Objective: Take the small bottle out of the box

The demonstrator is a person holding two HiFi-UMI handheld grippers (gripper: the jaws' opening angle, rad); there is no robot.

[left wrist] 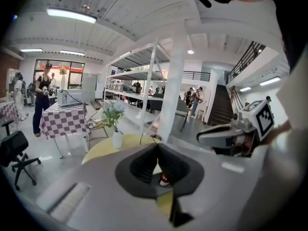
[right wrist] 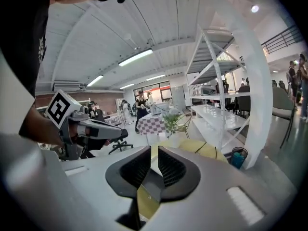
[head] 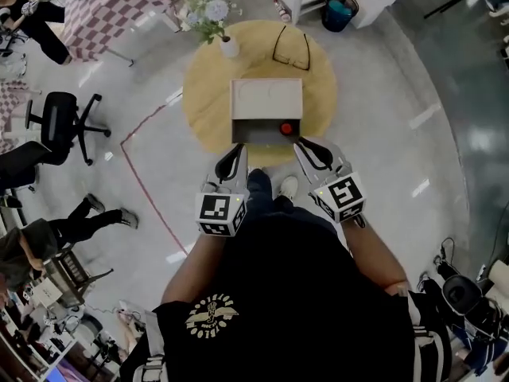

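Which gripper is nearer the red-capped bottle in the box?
The right gripper: its tips are by the small red-capped bottle at the right end of the open cream box; the left gripper is at its left end.

The white open-fronted box (head: 266,98) sits midway on the round yellow wooden counter (head: 205,102) before you, its opening facing you, the small red-capped bottle (head: 287,129) inside at the right. Behind it, the white vase of flowers (head: 229,48) stands left, the black-framed glasses (head: 292,52) lie right, both on the counter.
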